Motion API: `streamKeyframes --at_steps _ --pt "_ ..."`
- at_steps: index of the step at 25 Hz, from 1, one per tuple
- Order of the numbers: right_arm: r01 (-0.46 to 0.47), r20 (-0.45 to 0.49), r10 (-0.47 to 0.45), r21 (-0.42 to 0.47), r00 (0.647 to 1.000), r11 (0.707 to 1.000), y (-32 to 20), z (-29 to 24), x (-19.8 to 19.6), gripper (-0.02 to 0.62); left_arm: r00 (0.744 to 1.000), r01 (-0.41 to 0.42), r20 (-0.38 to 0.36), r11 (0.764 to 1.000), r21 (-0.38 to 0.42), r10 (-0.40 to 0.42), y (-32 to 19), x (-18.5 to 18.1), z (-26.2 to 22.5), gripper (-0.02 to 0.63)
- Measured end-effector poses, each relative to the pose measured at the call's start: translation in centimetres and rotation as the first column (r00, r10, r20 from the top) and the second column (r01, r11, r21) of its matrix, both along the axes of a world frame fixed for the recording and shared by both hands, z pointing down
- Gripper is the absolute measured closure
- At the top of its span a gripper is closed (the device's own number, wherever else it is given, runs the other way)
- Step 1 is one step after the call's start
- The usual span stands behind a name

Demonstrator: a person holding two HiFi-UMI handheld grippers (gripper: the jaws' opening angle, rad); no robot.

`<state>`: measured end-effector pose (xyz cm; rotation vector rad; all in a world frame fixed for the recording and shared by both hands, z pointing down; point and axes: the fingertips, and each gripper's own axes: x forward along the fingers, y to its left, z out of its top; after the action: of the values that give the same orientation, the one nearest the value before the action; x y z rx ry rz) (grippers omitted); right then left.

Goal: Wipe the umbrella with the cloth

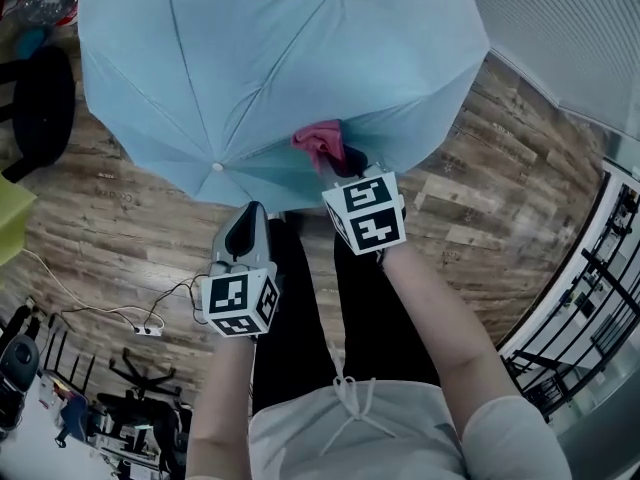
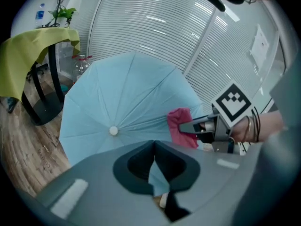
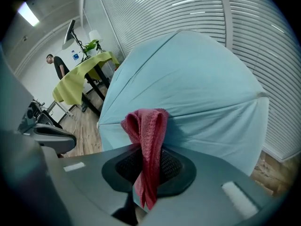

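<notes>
Left gripper (image 1: 249, 213) nearest: jaws closed on rim of umbrella (image 1: 270, 58), strip of blue fabric pinched between them. Right gripper (image 1: 338, 168) just beyond and to its right: jaws clamped on pink cloth (image 1: 318, 140). Cloth folded, bunched past jaw tips, touching canopy near its near edge. Umbrella open, light blue, over wood floor (image 1: 90, 208). Slatted blinds (image 1: 570, 28) beyond.

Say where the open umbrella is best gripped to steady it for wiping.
Probably the umbrella at its near hem, from the person's side: the canopy is open, its handle hidden, and that thin edge fits jaws. The left gripper pinches there; the right gripper holds the cloth.
</notes>
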<state>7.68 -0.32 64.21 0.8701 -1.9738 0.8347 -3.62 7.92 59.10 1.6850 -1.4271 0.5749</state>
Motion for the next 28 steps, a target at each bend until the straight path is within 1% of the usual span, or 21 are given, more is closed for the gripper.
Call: streamKeyframes --at_steps 5,8,12,16,20,24,28 --pt "-0.028 -0.014 0.028 0.016 1.000 0.999 -2.0 -0.1 4.6 0.534 0.999 -0.039 -0.017 0.999 0.009 0.039 -2.4 4.7 0.1 0.600" --pt "-0.055 -0.033 0.056 0.048 0.998 0.997 -3.2 -0.4 7.7 0.532 0.998 -0.056 -0.025 0.998 0.005 0.056 -3.4 7.2 0.1 0.600" --pt "-0.105 -0.021 0.108 0.086 0.994 0.991 -4.8 -1.0 11.3 0.532 0.995 -0.095 -0.018 0.995 -0.012 0.095 -4.5 10.3 0.2 0.600" --pt "-0.099 -0.038 0.104 0.109 0.994 0.989 -6.2 -1.0 14.7 0.532 0.992 -0.127 -0.021 0.992 -0.015 0.127 -6.0 13.5 0.3 0.600" --pt "-0.110 -0.032 0.114 0.122 0.993 0.986 -7.7 -0.8 17.8 0.532 0.985 -0.170 -0.027 0.985 -0.012 0.169 -7.7 16.8 0.8 0.600" --pt "-0.155 -0.026 0.160 0.136 0.987 0.979 -9.7 -0.3 21.6 0.534 0.985 -0.172 -0.026 0.985 -0.014 0.172 -9.5 19.6 1.3 0.600" --pt "-0.202 -0.016 0.205 0.116 0.979 0.972 -11.3 0.7 23.7 0.534 0.985 -0.170 -0.019 0.985 -0.024 0.170 -10.7 20.8 1.9 0.600"
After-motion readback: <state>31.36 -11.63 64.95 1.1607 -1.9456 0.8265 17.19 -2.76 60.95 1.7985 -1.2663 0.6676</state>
